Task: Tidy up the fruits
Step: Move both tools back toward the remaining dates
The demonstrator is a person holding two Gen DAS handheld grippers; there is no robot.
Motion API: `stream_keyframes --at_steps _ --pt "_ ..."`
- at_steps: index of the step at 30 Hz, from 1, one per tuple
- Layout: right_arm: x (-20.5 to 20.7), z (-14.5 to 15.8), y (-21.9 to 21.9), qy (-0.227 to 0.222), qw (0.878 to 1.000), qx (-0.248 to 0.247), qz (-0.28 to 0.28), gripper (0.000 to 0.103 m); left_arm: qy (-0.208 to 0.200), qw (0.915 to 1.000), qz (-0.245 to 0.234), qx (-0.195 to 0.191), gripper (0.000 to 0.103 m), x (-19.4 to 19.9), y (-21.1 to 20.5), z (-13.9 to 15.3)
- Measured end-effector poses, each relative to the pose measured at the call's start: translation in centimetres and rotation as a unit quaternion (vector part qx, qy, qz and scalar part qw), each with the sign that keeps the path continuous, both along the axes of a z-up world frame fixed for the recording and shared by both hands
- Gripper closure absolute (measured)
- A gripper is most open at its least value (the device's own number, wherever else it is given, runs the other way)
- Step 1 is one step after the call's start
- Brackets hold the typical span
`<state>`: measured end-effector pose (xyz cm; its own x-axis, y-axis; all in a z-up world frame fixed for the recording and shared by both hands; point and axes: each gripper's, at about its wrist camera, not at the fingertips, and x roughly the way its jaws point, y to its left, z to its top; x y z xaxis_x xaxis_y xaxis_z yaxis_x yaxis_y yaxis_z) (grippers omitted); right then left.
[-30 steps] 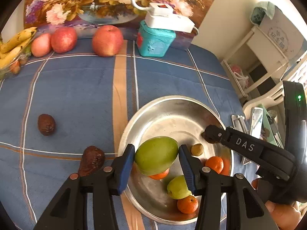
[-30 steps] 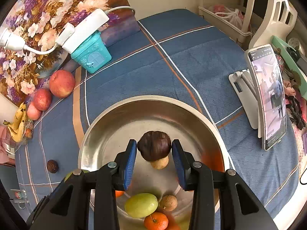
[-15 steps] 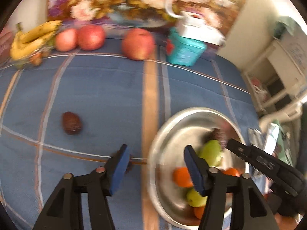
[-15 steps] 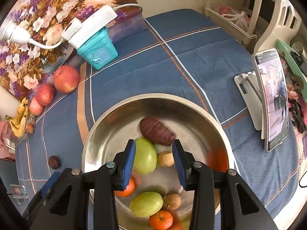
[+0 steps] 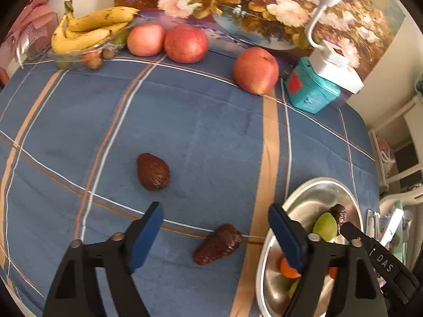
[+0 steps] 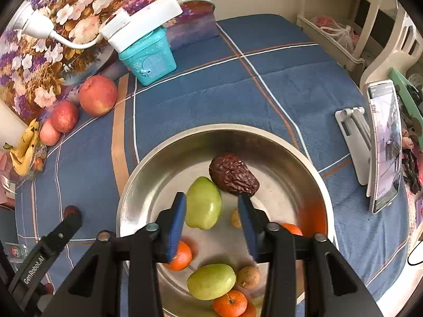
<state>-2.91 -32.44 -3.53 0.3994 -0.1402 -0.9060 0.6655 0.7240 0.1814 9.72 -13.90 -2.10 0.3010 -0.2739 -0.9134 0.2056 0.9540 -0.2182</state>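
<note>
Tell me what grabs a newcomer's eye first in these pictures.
The steel bowl under the open right tongs, holding green fruits, oranges and a wrinkled dark fruit. Next, two more dark fruits lying on the blue plaid cloth, the nearer one between the open left tongs.

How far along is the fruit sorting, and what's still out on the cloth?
Done: the metal bowl holds two green fruits, tangerines, small brown fruits and one dark wrinkled fruit. In hand: nothing; the left gripper and right gripper are both open. Left: two dark fruits on the cloth, plus three apples and bananas at the far edge.
</note>
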Motion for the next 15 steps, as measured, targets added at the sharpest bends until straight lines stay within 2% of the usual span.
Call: stream_keyframes --at_steps 1,2,4,6,7,12,15 --pt "0.0 -0.1 0.0 0.001 1.000 0.001 0.000 0.031 -0.005 1.0000 0.003 0.005 0.006 0.0 0.1 0.1" --pt "0.1 -0.2 -0.1 0.001 1.000 -0.001 0.000 0.028 -0.012 0.9998 0.004 0.013 0.000 0.0 0.2 0.1" --pt "0.0 -0.2 0.0 0.005 1.000 -0.006 -0.001 0.027 -0.022 0.9994 0.005 0.026 0.000 0.1 0.3 0.2" --pt "-0.1 -0.2 0.0 0.004 1.000 -0.007 -0.002 0.021 -0.026 0.9991 0.009 0.033 0.000 0.2 0.6 0.2" --pt "-0.1 -0.2 -0.1 0.003 1.000 -0.008 -0.003 0.018 -0.027 0.9990 0.012 0.033 0.000 0.3 0.7 0.2" --pt "-0.1 -0.2 0.0 0.008 1.000 -0.018 -0.001 0.017 -0.031 0.9987 0.024 0.031 0.000 0.8 1.4 0.2" --pt "-0.1 -0.4 0.1 0.011 1.000 -0.016 -0.001 0.011 -0.031 0.9986 0.028 0.033 0.000 1.0 2.0 0.3"
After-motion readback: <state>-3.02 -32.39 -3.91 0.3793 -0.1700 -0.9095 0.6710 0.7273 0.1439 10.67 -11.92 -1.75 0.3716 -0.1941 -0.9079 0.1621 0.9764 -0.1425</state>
